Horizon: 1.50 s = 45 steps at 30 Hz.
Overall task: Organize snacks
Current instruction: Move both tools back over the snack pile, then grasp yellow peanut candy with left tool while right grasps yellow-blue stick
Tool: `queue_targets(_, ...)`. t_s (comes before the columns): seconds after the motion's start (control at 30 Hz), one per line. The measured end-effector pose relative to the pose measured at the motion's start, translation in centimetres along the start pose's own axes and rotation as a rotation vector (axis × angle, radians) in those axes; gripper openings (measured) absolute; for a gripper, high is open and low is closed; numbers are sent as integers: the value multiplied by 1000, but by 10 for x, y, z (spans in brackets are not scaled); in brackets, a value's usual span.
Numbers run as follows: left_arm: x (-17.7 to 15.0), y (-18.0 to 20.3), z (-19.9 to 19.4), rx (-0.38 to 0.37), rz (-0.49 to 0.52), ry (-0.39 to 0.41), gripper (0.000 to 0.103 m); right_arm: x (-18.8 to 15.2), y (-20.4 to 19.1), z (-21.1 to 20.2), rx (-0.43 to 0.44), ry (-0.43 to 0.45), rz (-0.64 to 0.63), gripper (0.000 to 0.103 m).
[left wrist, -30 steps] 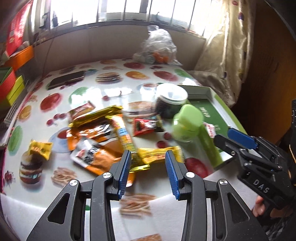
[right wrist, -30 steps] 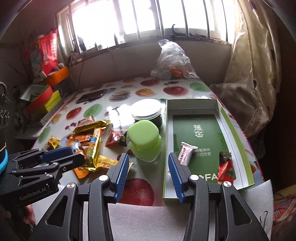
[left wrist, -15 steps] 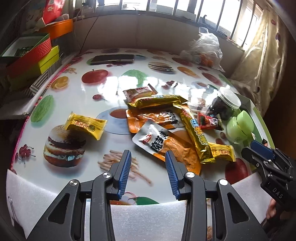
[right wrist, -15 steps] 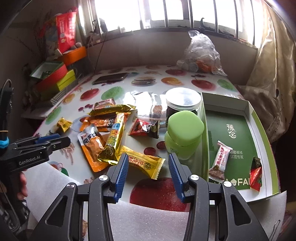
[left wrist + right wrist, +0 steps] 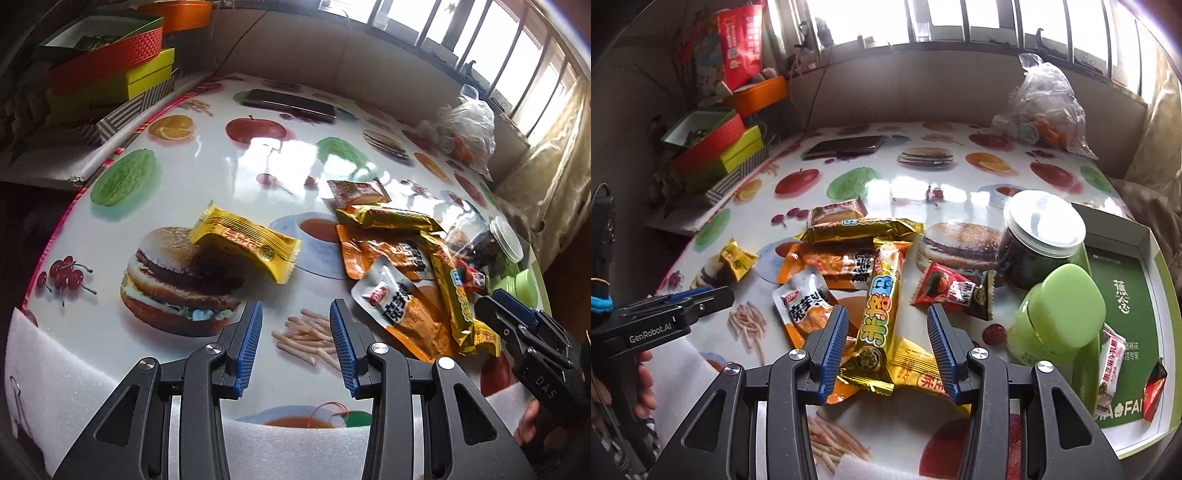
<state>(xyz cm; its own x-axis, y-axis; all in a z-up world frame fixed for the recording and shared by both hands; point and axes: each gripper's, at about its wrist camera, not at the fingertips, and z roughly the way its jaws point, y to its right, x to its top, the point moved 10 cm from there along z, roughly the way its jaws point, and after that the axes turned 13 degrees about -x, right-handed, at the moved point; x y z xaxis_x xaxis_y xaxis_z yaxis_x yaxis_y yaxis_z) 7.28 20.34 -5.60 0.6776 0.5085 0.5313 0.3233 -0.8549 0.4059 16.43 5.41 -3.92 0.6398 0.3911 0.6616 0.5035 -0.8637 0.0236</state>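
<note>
A pile of snack packets lies mid-table: a long gold bar (image 5: 878,314), an orange-white pouch (image 5: 803,306), a red candy packet (image 5: 951,291) and a yellow packet (image 5: 919,373). A lone yellow packet (image 5: 245,243) lies apart on the left. My left gripper (image 5: 295,332) is open and empty, just short of that lone packet. My right gripper (image 5: 886,332) is open, its jaws either side of the gold bar's near end. A green box tray (image 5: 1156,266) at right holds a white-pink packet (image 5: 1112,354) and a red packet (image 5: 1152,387).
A dark jar with a clear lid (image 5: 1039,240) and a green lidded jar (image 5: 1060,314) stand beside the tray. A phone (image 5: 846,146) and a plastic bag (image 5: 1043,107) lie at the back. Stacked boxes (image 5: 716,147) stand off the table's left edge.
My left gripper has swung left, from the snack pile to the lone yellow packet. My right gripper has moved left and forward, from the tray to over the gold bar. Both stay open.
</note>
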Motion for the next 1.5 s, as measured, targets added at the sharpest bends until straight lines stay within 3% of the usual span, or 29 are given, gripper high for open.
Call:
queue_targets(0.23, 14, -24, 6, 8, -91, 10, 40, 0, -7, 21, 0, -39, -11, 44)
queue_targets(0.37, 25, -38, 12, 23, -139, 15, 52, -2, -7, 27, -4, -53, -8, 43)
queue_targets(0.57, 37, -53, 18, 35, -189, 26, 52, -2, -10, 29, 5, -51, -12, 23)
queue_targets(0.8, 48, -58, 28, 6, -229, 35, 52, -3, -11, 29, 23, -53, -2, 22)
queue_targets(1.03, 52, -49, 41, 50, -161, -1, 52, -5, -12, 27, 33, -53, 0, 22)
queue_targets(1.17, 48, -44, 44, 123, -79, -30, 52, -6, -11, 27, 36, -54, 5, 22)
queue_targets(1.4, 47, -44, 46, 165, -36, -28, 51, -6, -12, 27, 38, -52, 8, 22)
queue_targets(1.43, 47, -44, 46, 167, -35, -26, 51, -6, -12, 26, 39, -51, 9, 22)
queue_targets(1.5, 46, -45, 44, 178, -33, -20, 40, -7, -11, 26, 38, -50, 12, 22)
